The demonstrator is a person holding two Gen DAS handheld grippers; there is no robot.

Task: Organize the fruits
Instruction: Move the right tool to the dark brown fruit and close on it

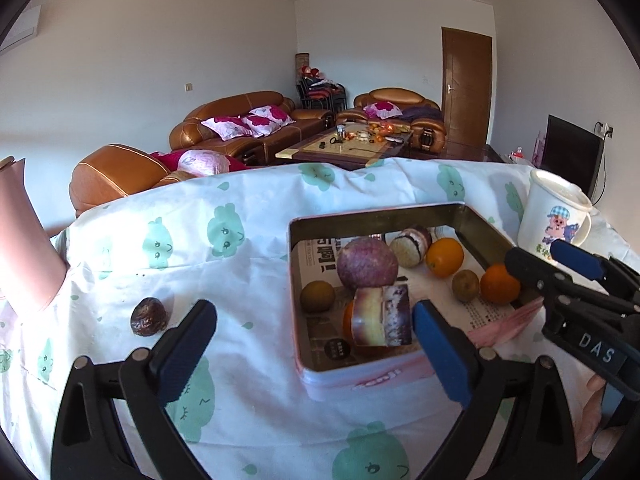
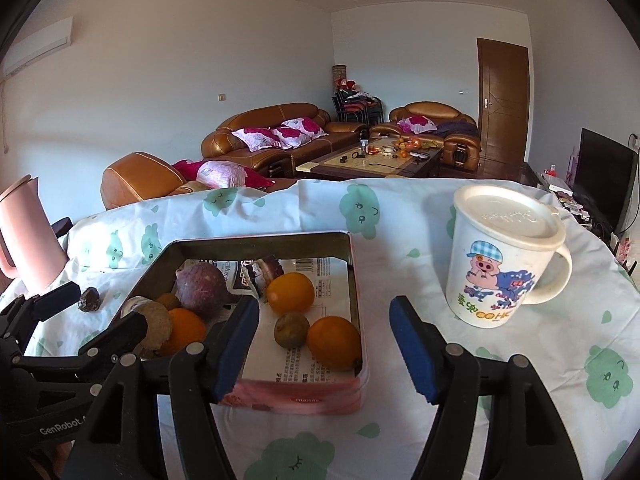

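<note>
A pink metal tin (image 1: 344, 378) lined with newspaper sits on the table and holds several fruits: a purple passion fruit (image 1: 366, 263), oranges (image 1: 444, 257), small brown-green fruits (image 1: 317, 296) and cut pieces (image 1: 382, 316). The tin also shows in the right wrist view (image 2: 304, 400). A dark wrinkled fruit (image 1: 149, 317) lies on the cloth left of the tin, also in the right wrist view (image 2: 89, 299). My left gripper (image 1: 316, 354) is open and empty at the tin's near left corner. My right gripper (image 2: 324, 350) is open and empty over the tin's near right corner.
A white lidded cartoon mug (image 2: 506, 256) stands right of the tin. A pink jug (image 2: 28, 236) stands at the far left. The table has a white cloth with green prints (image 2: 400, 216). Sofas and a coffee table lie beyond.
</note>
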